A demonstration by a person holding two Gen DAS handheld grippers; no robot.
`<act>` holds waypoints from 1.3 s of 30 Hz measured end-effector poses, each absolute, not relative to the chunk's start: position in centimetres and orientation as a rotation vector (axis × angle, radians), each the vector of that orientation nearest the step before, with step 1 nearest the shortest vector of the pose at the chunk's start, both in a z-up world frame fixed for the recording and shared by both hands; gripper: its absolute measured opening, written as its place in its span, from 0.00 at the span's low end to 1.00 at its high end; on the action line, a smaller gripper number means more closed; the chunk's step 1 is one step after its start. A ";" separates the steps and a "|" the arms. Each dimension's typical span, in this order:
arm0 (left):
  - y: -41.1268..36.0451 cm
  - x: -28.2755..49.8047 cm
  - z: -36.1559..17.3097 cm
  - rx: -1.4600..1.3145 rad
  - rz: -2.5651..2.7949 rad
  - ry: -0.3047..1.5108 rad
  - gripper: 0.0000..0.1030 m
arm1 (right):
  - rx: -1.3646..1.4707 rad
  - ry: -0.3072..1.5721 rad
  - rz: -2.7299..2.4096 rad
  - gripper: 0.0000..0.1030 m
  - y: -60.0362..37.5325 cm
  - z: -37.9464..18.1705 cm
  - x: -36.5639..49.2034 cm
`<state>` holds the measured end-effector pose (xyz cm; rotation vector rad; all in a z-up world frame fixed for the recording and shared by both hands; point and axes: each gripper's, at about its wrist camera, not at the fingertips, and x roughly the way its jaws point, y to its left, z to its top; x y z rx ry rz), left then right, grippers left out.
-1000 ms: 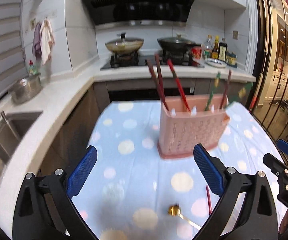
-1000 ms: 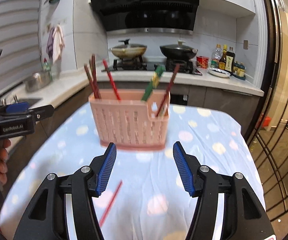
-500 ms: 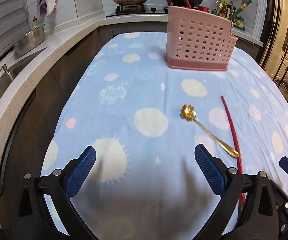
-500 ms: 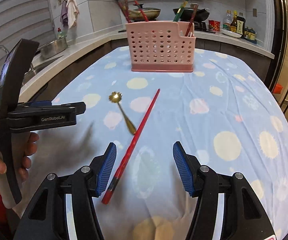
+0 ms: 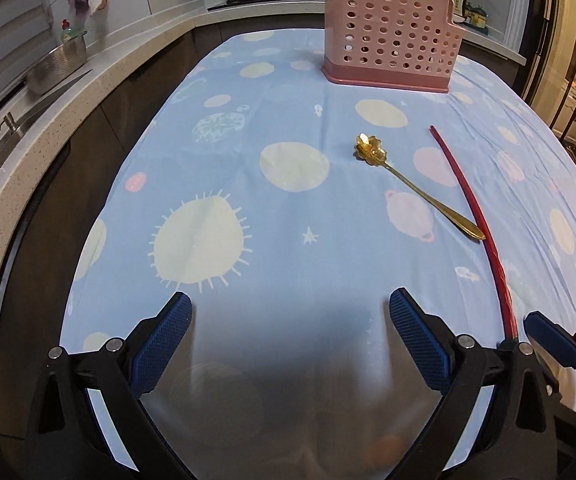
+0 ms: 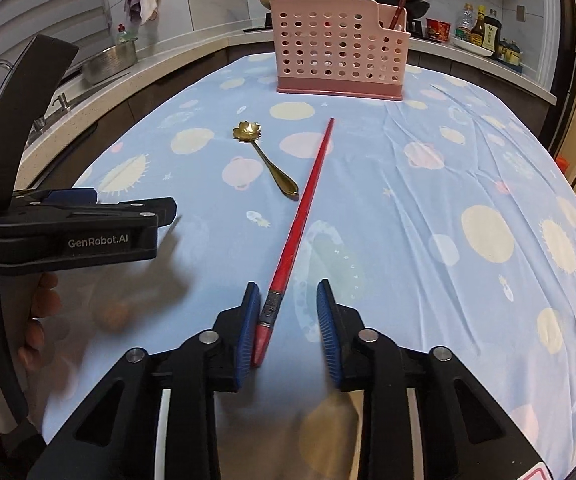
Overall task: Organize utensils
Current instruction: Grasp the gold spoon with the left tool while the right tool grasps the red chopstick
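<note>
Both claws have dropped from the height of the pink caddy's rim to just over the table since a second ago, and our right claw (image 6: pixel 288 312) is narrowing around the butt of the red chopstick (image 6: pixel 308 200). Going left to right: our left claw (image 5: pixel 288 344) hangs released over bare blue cloth (image 5: pixel 247 260), with nothing between its jaws. Next lies the gold spoon (image 5: pixel 408 176), its flower bowl towards the caddy and its handle tip just beside the chopstick, possibly touching it. Then comes the chopstick itself, flat on the cloth, with its thick end between the right jaws, against the left pad (image 6: pixel 247 320) and clear of the right one, so the claw is closing but not yet clenched.

The risk we see: with the stick hard against one pad, the closing jaws may roll it or swing it, and its shaft could knock the spoon (they lie very close). A grip so near the end may also let the long tip droop on lifting.

Our count: one spoon and one chopstick loose on the table, one pink caddy (image 6: pixel 340 52) at the far end, and about five sticks standing in it.
</note>
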<state>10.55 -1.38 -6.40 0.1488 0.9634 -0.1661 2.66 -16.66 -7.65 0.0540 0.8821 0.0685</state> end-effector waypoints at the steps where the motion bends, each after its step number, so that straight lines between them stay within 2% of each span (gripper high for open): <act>1: -1.6 10.4 -6.3 0.148 -0.174 0.959 0.92 | 0.058 0.883 0.061 0.15 -16.9 -7.7 2.6; 2: -1.9 10.3 -6.1 0.148 -0.182 0.951 0.92 | 0.066 0.883 0.052 0.08 -17.4 -7.7 2.6; 3: -2.2 10.3 -5.9 0.149 -0.190 0.943 0.92 | 0.076 0.884 0.042 0.07 -17.8 -7.8 2.5; 13: -6.9 11.3 -5.2 0.132 -0.305 0.935 0.92 | 0.199 0.890 -0.045 0.06 -22.9 -7.8 2.3; 22: -10.3 13.6 -5.9 0.188 -0.297 0.900 0.91 | 0.213 0.893 -0.028 0.06 -23.1 -7.9 2.8; 27: -8.7 13.7 -7.1 0.153 -0.328 0.941 0.74 | 0.213 0.893 -0.021 0.07 -23.3 -7.9 2.8; 33: -6.8 12.8 -6.7 0.133 -0.350 0.938 0.58 | 0.212 0.889 -0.021 0.07 -23.3 -8.0 2.8; 39: -6.3 12.8 -6.5 0.089 -0.370 0.946 0.56 | 0.213 0.888 -0.023 0.07 -23.3 -8.0 2.8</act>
